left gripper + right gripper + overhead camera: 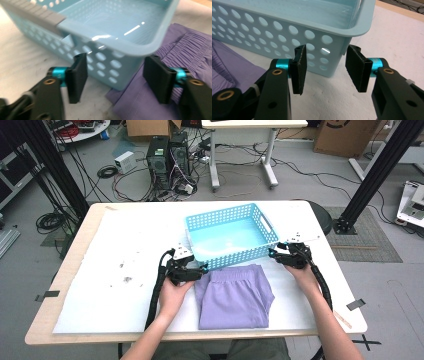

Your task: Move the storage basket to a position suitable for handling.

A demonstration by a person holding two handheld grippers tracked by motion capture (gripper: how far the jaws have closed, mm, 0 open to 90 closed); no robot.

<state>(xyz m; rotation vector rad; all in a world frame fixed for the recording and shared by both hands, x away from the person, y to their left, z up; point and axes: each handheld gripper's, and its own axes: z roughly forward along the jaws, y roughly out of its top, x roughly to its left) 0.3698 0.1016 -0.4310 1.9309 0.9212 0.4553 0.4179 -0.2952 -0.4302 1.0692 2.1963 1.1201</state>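
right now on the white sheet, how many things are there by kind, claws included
basket, light blue, perforated: 1
folded purple garment: 1
claws: 2, left claw and right claw, both open at the basket's near corners
total: 4

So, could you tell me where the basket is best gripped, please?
By its two near corners, one tool each. The basket has a rolled rim there, and the left tool and right tool already face those corners with jaws open. Probably clamp each corner's wall from the person's side.
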